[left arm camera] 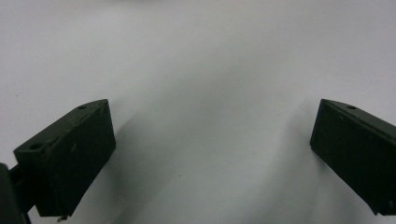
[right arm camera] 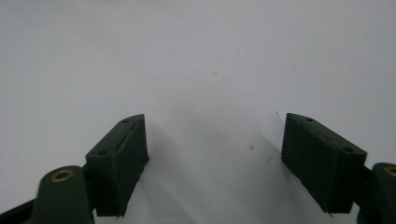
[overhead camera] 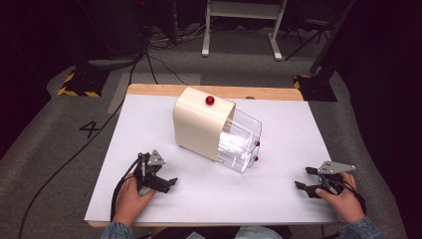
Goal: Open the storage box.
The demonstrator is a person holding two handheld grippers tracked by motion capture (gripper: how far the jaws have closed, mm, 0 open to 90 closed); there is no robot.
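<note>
At the centre of the white tabletop [overhead camera: 149, 129] stands a cream drawer cabinet [overhead camera: 201, 124], a red knob [overhead camera: 210, 100] on its top and two clear plastic drawers [overhead camera: 240, 139] pulled out toward the person's right, each carrying a small red pull [overhead camera: 256, 158] on its front. The cabinet's long axis runs on a diagonal, from the far left toward the near right, so the open drawer fronts point roughly at the right claw [overhead camera: 302, 178].

That right claw rests low near the tabletop's front right corner, its jaws spread wide apart over bare white surface in the right gripper view, holding nothing. The left claw [overhead camera: 171, 182] sits near the front left, just below the cabinet's closed cream side; its jaws too stand wide apart and empty in the left gripper view.

Judged from this layout, the right claw has the straighter line to the drawer fronts, while the left claw lies nearer the cabinet's body and could steady it. Nothing stands between either claw and the cabinet. Beyond the tabletop's far edge lie dark floor cables [overhead camera: 149, 59] and a white frame's legs [overhead camera: 239, 30].
</note>
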